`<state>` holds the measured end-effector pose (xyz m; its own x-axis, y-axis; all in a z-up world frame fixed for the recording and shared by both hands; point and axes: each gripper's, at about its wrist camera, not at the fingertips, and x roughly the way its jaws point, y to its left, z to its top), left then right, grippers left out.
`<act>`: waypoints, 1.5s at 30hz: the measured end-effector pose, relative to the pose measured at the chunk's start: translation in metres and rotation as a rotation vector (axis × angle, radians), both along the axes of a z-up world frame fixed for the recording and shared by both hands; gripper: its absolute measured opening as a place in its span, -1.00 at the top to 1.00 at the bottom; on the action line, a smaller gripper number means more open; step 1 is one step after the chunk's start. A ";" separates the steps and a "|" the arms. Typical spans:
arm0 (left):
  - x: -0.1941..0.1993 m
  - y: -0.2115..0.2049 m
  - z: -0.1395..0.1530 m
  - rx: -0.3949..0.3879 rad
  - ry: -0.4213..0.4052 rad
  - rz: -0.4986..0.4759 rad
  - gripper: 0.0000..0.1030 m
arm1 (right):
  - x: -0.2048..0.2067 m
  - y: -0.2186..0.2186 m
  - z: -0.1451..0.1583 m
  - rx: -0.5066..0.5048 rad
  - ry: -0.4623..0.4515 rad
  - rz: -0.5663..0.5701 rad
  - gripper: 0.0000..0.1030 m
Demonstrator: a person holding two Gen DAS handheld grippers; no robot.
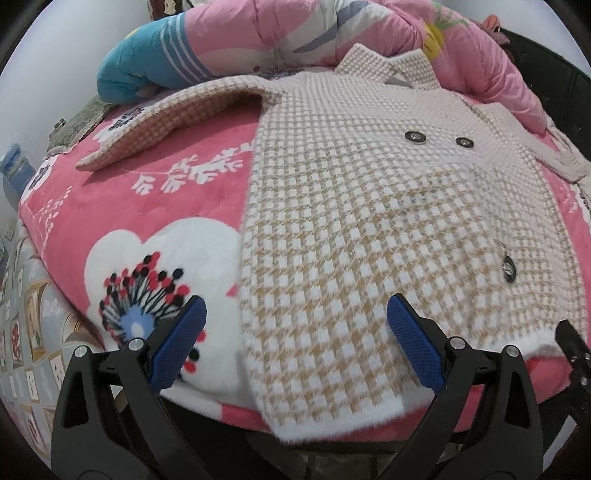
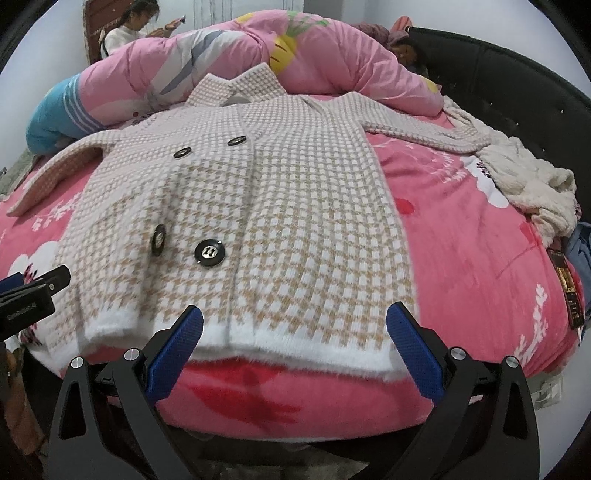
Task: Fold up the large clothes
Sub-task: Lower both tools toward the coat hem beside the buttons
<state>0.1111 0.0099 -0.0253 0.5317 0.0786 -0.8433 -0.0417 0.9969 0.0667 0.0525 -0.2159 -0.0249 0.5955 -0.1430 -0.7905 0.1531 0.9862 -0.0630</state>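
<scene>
A beige-and-white houndstooth knitted coat [image 1: 369,221] [image 2: 280,221] with dark buttons lies flat, front up, on a pink flowered blanket [image 1: 147,206] [image 2: 461,258]. Its sleeves spread out to both sides and its collar rests against the quilt at the back. My left gripper [image 1: 295,310] is open above the hem's left corner, fingers apart with nothing between them. My right gripper [image 2: 295,317] is open over the hem's right half, also with nothing in it. The left gripper's body [image 2: 29,295] shows at the left edge of the right wrist view.
A rolled pink quilt [image 2: 258,55] and a blue plush pillow [image 1: 147,62] lie along the back of the bed. A cream fluffy garment [image 2: 524,184] is heaped at the right by the black headboard [image 2: 517,92]. A person [image 2: 129,26] sits behind the quilt. Patterned floor [image 1: 26,332] lies on the left.
</scene>
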 end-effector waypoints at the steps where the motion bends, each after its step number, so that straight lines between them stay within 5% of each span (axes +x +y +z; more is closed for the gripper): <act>1: 0.003 0.000 -0.003 0.004 0.005 -0.001 -0.84 | 0.002 -0.002 0.000 0.000 0.002 0.000 -0.88; 10: 0.029 -0.001 -0.030 0.011 0.049 -0.014 -0.85 | 0.028 -0.013 -0.018 0.026 0.038 0.011 -0.88; 14: 0.032 0.007 -0.042 -0.046 0.062 -0.027 -0.87 | 0.041 -0.020 -0.043 0.053 0.088 0.014 -0.88; 21: 0.027 0.017 -0.048 -0.117 0.025 -0.070 -0.87 | 0.039 -0.024 -0.048 0.068 0.080 0.032 -0.88; 30: 0.017 0.015 -0.048 -0.099 -0.015 -0.109 -0.87 | 0.025 -0.034 -0.047 0.114 -0.003 0.128 -0.88; 36: -0.021 0.033 -0.026 -0.154 -0.125 -0.143 -0.87 | 0.005 -0.072 -0.024 0.244 -0.077 0.132 -0.88; 41: -0.057 0.041 -0.021 -0.157 -0.177 -0.195 -0.85 | 0.010 -0.091 -0.036 0.245 -0.017 0.132 -0.87; 45: -0.082 0.053 -0.023 -0.200 -0.189 -0.188 -0.72 | 0.009 -0.099 -0.038 0.299 0.000 0.132 -0.67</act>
